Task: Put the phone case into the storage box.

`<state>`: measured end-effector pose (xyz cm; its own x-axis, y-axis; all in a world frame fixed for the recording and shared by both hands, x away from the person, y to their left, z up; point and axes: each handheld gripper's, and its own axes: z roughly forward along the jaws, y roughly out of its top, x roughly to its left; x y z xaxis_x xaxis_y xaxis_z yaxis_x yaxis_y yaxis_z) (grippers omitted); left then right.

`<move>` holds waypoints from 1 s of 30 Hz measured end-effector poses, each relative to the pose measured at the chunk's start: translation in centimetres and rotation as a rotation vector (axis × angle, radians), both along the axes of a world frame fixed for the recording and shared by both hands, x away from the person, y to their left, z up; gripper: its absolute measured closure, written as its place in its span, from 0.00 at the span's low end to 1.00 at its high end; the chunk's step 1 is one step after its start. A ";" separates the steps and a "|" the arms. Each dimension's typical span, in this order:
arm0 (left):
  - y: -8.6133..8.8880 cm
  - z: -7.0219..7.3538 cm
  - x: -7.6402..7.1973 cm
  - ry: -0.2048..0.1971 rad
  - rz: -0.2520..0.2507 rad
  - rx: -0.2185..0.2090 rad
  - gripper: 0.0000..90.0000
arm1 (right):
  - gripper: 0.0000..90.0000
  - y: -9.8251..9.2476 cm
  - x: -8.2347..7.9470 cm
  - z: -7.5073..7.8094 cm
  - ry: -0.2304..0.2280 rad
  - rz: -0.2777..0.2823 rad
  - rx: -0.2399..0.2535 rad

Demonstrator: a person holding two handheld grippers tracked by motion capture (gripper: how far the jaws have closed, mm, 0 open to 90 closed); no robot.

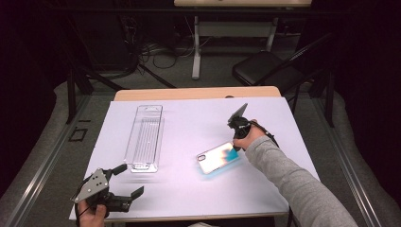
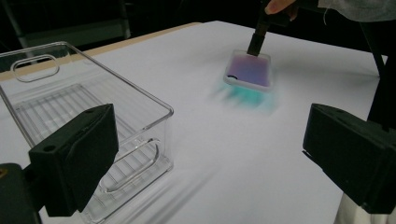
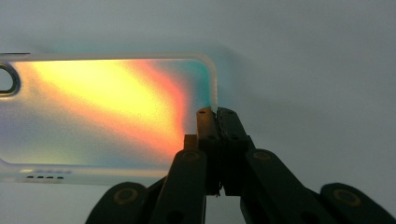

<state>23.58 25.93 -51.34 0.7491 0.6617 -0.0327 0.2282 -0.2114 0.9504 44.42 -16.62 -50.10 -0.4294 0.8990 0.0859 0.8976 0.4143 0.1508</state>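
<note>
An iridescent phone case (image 1: 218, 157) lies flat on the white table sheet (image 1: 189, 118), right of centre. My right gripper (image 1: 235, 147) points down at the case's right end and is shut on its rim. In the right gripper view the black jaws (image 3: 216, 113) pinch the thin clear edge of the case (image 3: 107, 107). The left gripper view shows the same case (image 2: 250, 70) with that gripper (image 2: 256, 46) on its far end. My left gripper (image 1: 128, 179) rests open near the front left corner with nothing between its jaws (image 2: 210, 149).
A long clear plastic bin (image 1: 144, 137) stands empty left of centre, just beyond the left gripper (image 2: 70, 107). Behind the table are a black chair (image 1: 265, 68), cables and another desk's legs.
</note>
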 end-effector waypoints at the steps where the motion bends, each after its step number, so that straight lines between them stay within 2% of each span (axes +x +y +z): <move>1: -0.1 0.1 0.0 0.002 0.008 0.000 0.04 | 0.99 0.0 0.0 0.1 0.001 -0.003 0.002; 2: -0.1 0.1 0.0 0.010 0.006 -0.010 0.04 | 0.99 0.0 -0.2 -0.2 -0.041 -0.030 0.064; 3: -0.2 0.1 0.0 0.017 0.010 -0.017 0.04 | 0.99 -0.2 -0.2 -0.5 -0.084 -0.008 0.098; 4: -0.3 0.1 0.1 0.028 0.012 -0.023 0.04 | 0.99 -0.1 -0.3 0.0 -0.049 -0.018 0.073; 5: -0.4 0.1 0.1 0.040 0.021 -0.030 0.04 | 0.99 -0.2 -0.2 0.4 -0.018 0.010 0.030; 6: -0.5 0.1 0.1 0.048 0.031 -0.041 0.04 | 0.99 -0.2 -0.3 0.3 -0.035 -0.002 0.057; 7: -0.6 0.1 0.2 0.061 0.025 -0.056 0.04 | 0.99 -0.1 -0.4 0.4 -0.027 -0.017 0.060; 9: -0.7 0.1 0.3 0.082 0.023 -0.084 0.04 | 0.99 -0.1 -0.4 0.6 -0.032 -0.002 0.062; 10: -0.8 0.1 0.3 0.086 0.027 -0.092 0.03 | 0.99 0.0 -0.5 0.8 -0.018 -0.013 0.053; 11: -0.9 0.1 0.3 0.089 0.026 -0.093 0.02 | 0.99 0.0 -0.7 0.5 -0.051 -0.034 0.102; 13: -1.1 0.3 0.4 0.101 0.015 -0.108 0.01 | 0.99 -0.2 -0.3 2.0 0.056 0.057 -0.036; 14: -1.3 0.3 0.4 0.105 0.015 -0.121 0.00 | 0.99 0.3 -1.1 -0.1 -0.165 -0.092 0.218; 15: -1.4 0.4 0.4 0.101 0.019 -0.118 0.00 | 0.99 0.0 -0.9 0.6 -0.113 -0.020 0.164; 16: -1.6 0.5 0.5 0.103 0.022 -0.117 0.01 | 0.99 -0.1 -0.6 2.1 0.018 0.027 0.019; 17: -1.7 0.6 0.5 0.106 0.025 -0.118 0.01 | 0.99 -0.1 -0.4 2.8 0.053 0.065 -0.035; 18: -1.8 0.7 0.6 0.102 0.026 -0.115 0.00 | 0.99 -0.1 -0.7 2.3 -0.018 0.042 0.044; 19: -2.0 0.8 0.6 0.096 0.032 -0.111 0.01 | 0.99 -0.1 -0.7 2.0 -0.065 0.040 0.088; 20: -2.2 0.9 0.7 0.099 0.019 -0.107 0.00 | 0.99 0.2 -1.0 2.1 -0.067 -0.007 0.109; 21: -2.4 1.0 0.7 0.097 0.009 -0.098 0.01 | 0.99 0.3 -1.1 2.3 -0.067 -0.022 0.120; 23: -2.8 1.2 0.8 0.090 0.014 -0.083 0.01 | 0.99 0.3 -1.0 2.7 -0.079 0.004 0.117; 25: -3.1 1.3 1.0 0.092 0.017 -0.079 0.01 | 0.99 0.4 -1.0 3.4 -0.058 0.009 0.102; 26: -3.3 1.4 1.1 0.089 0.016 -0.080 0.01 | 0.99 0.5 -1.0 3.4 -0.074 0.007 0.120; 30: -3.9 1.7 1.4 0.073 0.018 -0.087 0.02 | 0.99 0.8 -1.0 4.1 -0.094 0.019 0.127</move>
<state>24.99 22.02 -49.62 0.7309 0.6669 -0.1449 0.3003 -0.1237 0.9458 43.39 -15.86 -45.95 -0.4578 0.8750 0.1573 0.8691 0.4032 0.2865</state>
